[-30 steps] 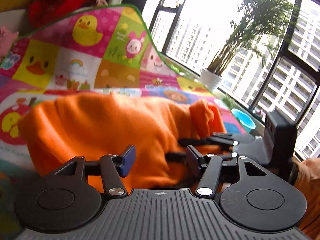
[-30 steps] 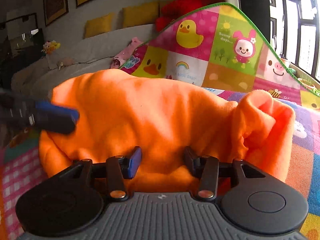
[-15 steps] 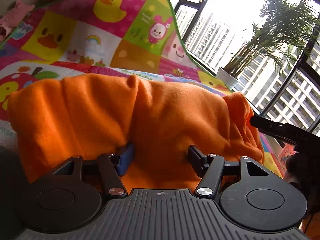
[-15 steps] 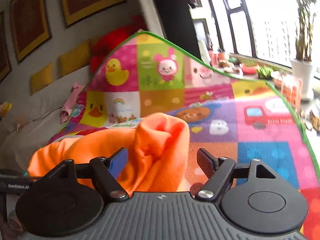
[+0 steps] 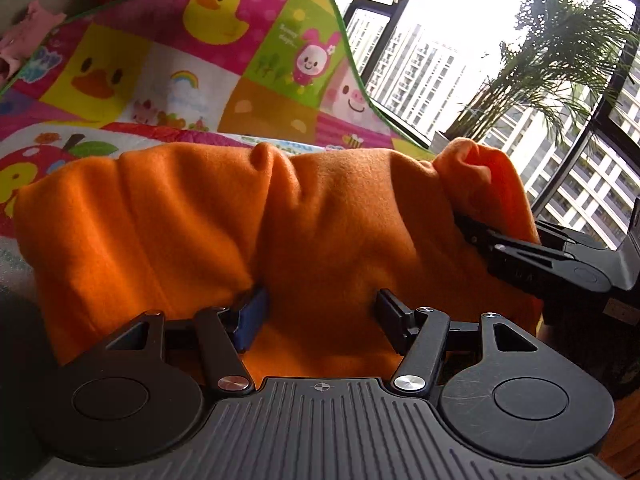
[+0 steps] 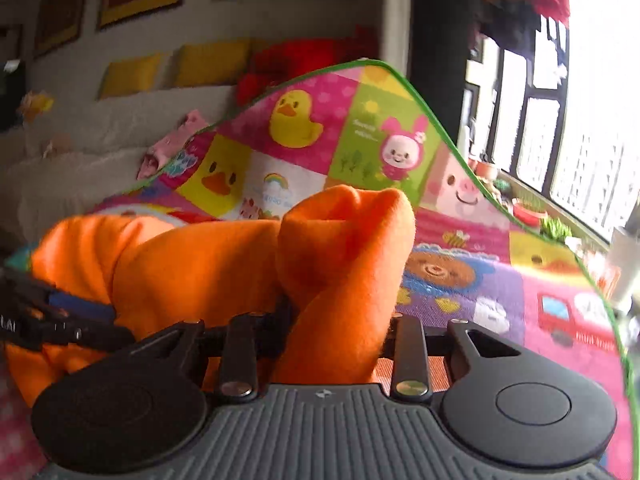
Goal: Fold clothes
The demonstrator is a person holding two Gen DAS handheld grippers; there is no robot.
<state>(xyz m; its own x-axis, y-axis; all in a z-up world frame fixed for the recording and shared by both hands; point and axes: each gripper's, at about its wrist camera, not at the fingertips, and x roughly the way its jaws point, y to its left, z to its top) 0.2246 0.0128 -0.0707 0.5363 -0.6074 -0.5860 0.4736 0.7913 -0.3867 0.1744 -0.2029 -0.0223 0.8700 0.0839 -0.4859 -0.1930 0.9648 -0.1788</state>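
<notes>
1. The right claw (image 6: 338, 320) is clamped on a bunched end of the orange garment (image 5: 224, 220); keep that hold firm and low so the fleece doesn't slip.
2. The left claw (image 5: 316, 316) stands partly open, its pads pressed into the cloth's near edge, gripping nothing.
3. The garment lies rumpled across the cartoon play mat (image 5: 168, 80); level both ends before folding.

Cartoon play mat (image 5: 256, 92), potted palm (image 5: 560, 72)

plain orange garment (image 5: 320, 216) on a pink, yellow, green cartoon-patchwork mat (image 5: 224, 52) with green edging
</notes>
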